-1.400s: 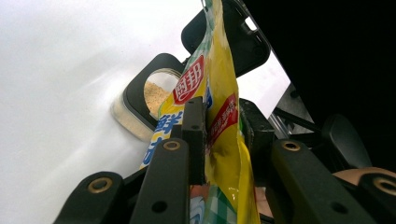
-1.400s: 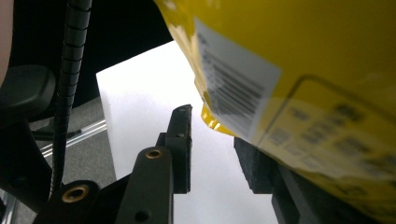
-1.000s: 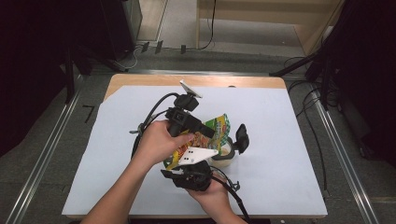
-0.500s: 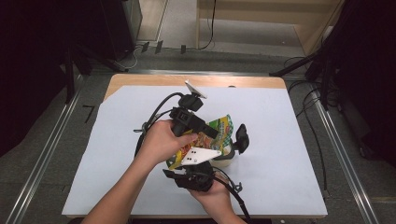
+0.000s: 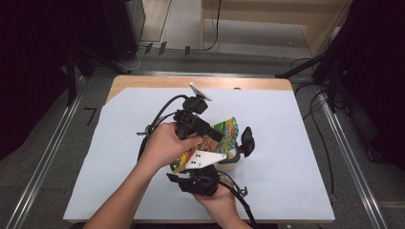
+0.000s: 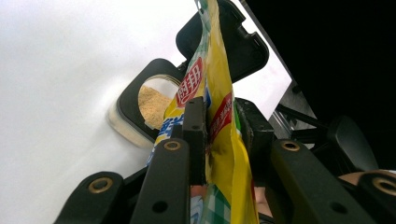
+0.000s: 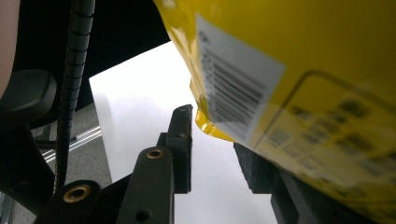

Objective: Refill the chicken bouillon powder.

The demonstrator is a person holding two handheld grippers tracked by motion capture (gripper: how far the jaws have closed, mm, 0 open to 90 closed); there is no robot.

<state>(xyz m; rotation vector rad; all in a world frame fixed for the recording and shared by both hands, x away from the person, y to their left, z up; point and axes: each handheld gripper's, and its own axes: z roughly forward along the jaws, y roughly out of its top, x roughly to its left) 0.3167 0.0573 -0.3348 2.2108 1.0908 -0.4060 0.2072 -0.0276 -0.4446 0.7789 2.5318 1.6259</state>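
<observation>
A yellow snack packet [image 6: 219,116] is pinched in the left gripper [image 6: 219,135] over a lidded jar [image 6: 152,105] of powder; the right gripper [image 7: 212,149] stands open beneath the packet's corner, little changed from a second ago.

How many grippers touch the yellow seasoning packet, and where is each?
1 for certain: the left gripper clamps the yellow seasoning packet over the container. The right gripper sits open beneath; contact unclear.

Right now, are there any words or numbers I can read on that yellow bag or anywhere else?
Yellow bag: red badges with white characters, too tilted and blurred to read.
Bag's white label: a barcode, its digits too blurred to read.
Bag's back panel: small dark print, too blurred to read.
No other readable text.
</observation>
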